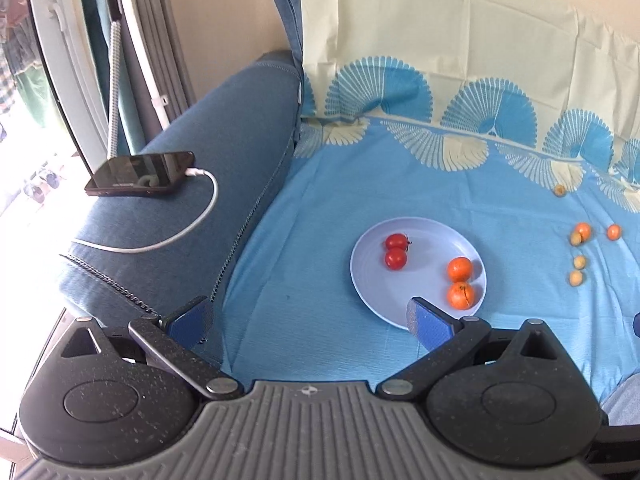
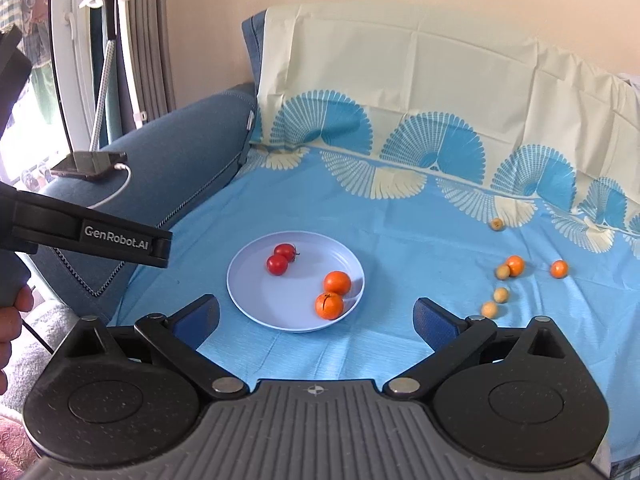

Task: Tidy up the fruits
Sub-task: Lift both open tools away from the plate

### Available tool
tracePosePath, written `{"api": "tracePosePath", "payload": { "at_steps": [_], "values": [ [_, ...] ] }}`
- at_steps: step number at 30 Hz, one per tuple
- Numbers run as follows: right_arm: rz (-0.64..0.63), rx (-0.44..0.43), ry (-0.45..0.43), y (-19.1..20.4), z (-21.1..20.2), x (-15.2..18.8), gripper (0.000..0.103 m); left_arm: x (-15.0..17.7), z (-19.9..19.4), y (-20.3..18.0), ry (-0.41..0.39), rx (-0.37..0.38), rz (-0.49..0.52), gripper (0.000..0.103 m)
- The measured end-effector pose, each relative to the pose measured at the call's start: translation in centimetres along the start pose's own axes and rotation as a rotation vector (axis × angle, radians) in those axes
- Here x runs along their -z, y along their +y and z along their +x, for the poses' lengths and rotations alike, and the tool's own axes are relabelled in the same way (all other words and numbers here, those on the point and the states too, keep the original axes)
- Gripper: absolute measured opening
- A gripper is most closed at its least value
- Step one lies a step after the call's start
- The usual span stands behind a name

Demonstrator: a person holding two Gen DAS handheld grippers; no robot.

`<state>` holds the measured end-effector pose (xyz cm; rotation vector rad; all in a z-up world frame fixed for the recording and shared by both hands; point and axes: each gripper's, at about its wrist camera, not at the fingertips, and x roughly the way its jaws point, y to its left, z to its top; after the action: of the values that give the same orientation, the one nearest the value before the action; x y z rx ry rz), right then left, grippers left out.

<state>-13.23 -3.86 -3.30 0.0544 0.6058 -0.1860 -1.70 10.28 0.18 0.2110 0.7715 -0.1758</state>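
A pale blue plate (image 1: pixel 420 280) (image 2: pixel 256 292) lies on the blue patterned cloth (image 1: pixel 320 208). It holds two red tomatoes (image 1: pixel 396 250) (image 2: pixel 280 260) and two oranges (image 1: pixel 459 269) (image 2: pixel 337 282). To its right, loose on the cloth, are two small oranges (image 1: pixel 583 231) (image 2: pixel 515 265) and several small yellowish fruits (image 1: pixel 579 261) (image 2: pixel 500 294). My left gripper (image 1: pixel 308 308) hovers open and empty near the plate's front left. My right gripper (image 2: pixel 316 304) is open and empty in front of the plate. The left gripper's body (image 2: pixel 116 240) shows at the left of the right wrist view.
A phone (image 1: pixel 140 174) (image 2: pixel 88 164) with a white charging cable rests on the blue sofa arm (image 1: pixel 208 184) at the left. A cream sheet (image 2: pixel 400 72) covers the backrest. A window and curtains stand at far left. A hand (image 2: pixel 16 308) holds the left gripper.
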Motion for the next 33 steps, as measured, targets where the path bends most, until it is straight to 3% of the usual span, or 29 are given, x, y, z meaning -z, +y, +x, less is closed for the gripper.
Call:
{"api": "tracePosePath", "payload": {
  "at_steps": [17,33],
  "values": [
    [-0.022,0.008,-0.079,0.7,-3.4,0.5,0.102,0.6,-3.1,0.6,-0.057,-0.001,-0.014,0.103],
    [-0.041,0.005,-0.078,1.0,-3.6,0.6,0.102,0.6,-3.1,0.9,-0.053,-0.002,-0.016,0.103]
  ]
}}
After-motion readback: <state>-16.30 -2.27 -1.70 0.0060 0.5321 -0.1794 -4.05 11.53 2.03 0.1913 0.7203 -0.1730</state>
